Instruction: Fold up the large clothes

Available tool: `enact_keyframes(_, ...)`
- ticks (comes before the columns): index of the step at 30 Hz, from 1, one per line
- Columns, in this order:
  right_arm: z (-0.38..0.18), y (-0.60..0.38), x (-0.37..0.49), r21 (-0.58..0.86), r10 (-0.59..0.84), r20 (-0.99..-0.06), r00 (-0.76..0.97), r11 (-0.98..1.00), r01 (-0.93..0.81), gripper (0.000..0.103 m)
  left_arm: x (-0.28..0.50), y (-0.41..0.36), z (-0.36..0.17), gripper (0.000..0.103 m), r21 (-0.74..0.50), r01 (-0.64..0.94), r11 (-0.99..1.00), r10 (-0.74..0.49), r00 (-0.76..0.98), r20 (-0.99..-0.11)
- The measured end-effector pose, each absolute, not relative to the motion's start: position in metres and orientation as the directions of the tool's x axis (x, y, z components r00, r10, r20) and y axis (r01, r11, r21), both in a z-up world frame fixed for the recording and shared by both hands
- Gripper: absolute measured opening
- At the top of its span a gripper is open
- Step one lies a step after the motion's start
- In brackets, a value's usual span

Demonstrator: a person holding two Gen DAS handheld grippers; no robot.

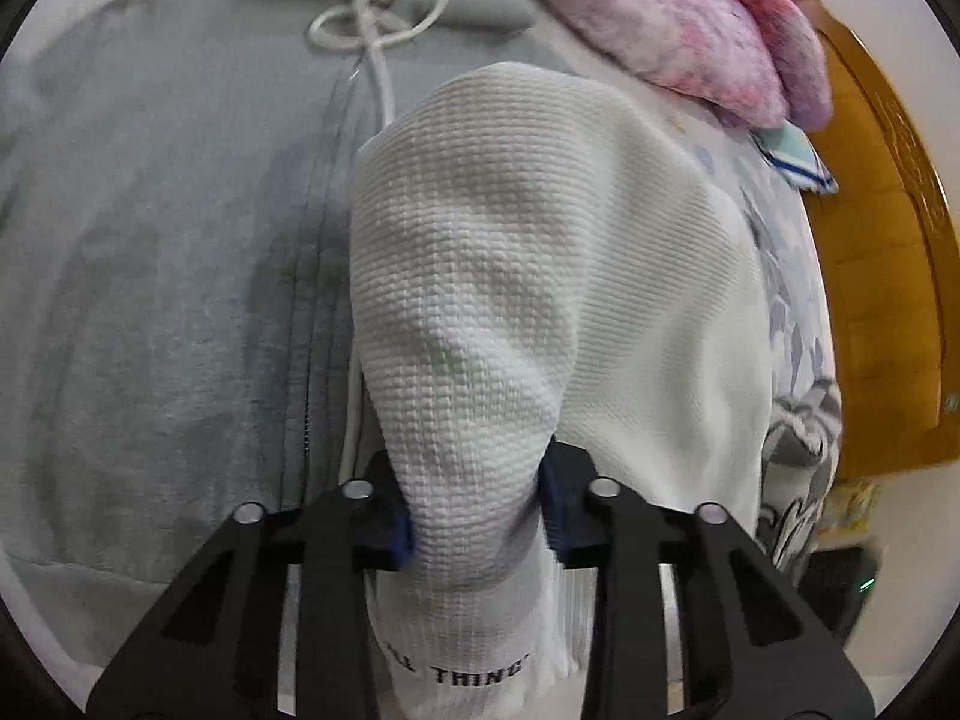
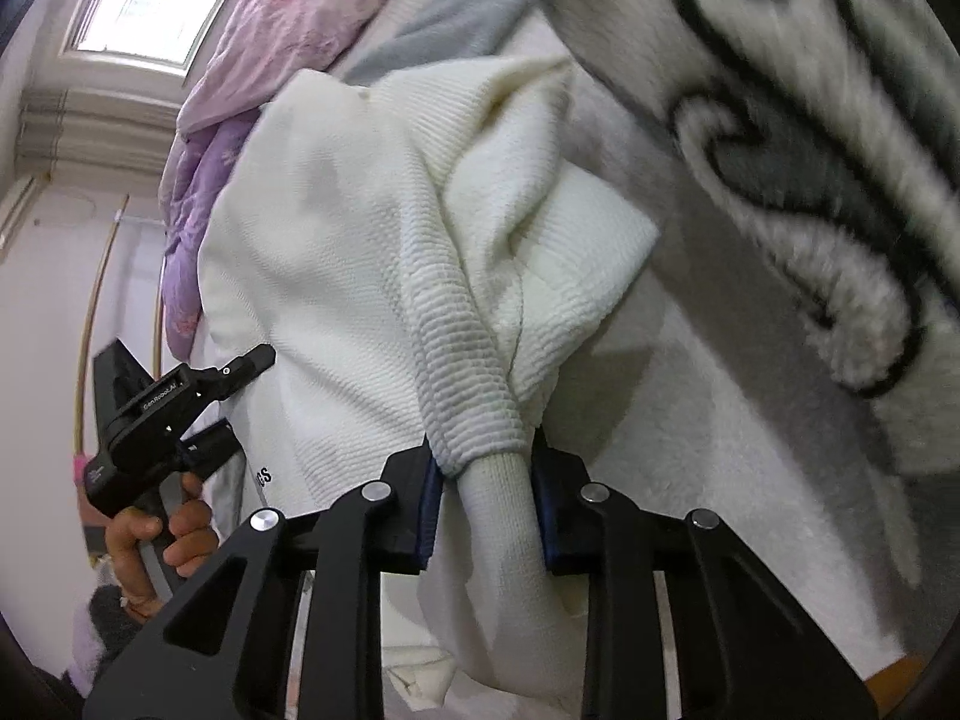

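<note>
Both grippers clench the same white knit sweater (image 1: 540,252), lifted above the bed. The left gripper (image 1: 477,516) pinches a bunched fold near the hem with printed lettering; the right gripper (image 2: 487,510) grips the ribbed cuff (image 2: 480,420) of a sleeve, whose long axis runs away from its fingers. Both point steeply downward, the left lying beside the right. A grey hoodie (image 1: 180,240) lies beneath.

White waffle-knit sweater (image 1: 540,276) — grey hoodie (image 1: 168,240), pink-and-purple mottled quilt (image 1: 660,18), black hand-held gripper (image 1: 477,516).
</note>
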State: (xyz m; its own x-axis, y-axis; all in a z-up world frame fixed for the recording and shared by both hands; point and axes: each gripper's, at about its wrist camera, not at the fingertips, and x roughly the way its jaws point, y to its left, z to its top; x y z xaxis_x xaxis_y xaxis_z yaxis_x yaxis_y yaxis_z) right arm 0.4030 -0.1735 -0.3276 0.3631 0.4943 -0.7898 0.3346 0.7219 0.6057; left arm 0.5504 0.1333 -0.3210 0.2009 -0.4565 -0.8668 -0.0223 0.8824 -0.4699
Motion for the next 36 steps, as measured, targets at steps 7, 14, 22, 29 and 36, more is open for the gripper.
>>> enact_keyframes(7,-0.263,-0.162,0.413,0.572,0.474,-0.781,0.407,0.804,0.163,0.021,0.531,0.132,-0.277,0.025,-0.476,0.007,0.879,-0.460,0.274,-0.845)
enact_keyframes(14,-0.194,-0.185,0.421,0.592,0.497,-0.716,0.491,0.804,0.050,0.021,0.515,0.123,-0.209,0.025,-0.548,0.021,0.836,-0.513,0.383,-0.769)
enact_keyframes(22,-0.103,-0.268,0.387,0.488,0.399,-0.703,0.589,0.873,-0.008,0.021,0.489,0.040,-0.140,0.025,-0.657,0.119,0.745,-0.632,0.443,-0.636)
enact_keyframes(29,-0.093,-0.375,0.323,0.366,0.204,-0.774,0.600,0.917,0.160,0.021,0.464,-0.098,-0.141,0.025,-0.706,0.235,0.669,-0.737,0.339,-0.585)
enact_keyframes(36,-0.184,-0.433,0.284,0.341,0.158,-0.879,0.449,0.868,0.362,0.021,0.430,-0.174,-0.227,0.026,-0.641,0.229,0.733,-0.679,0.200,-0.706)
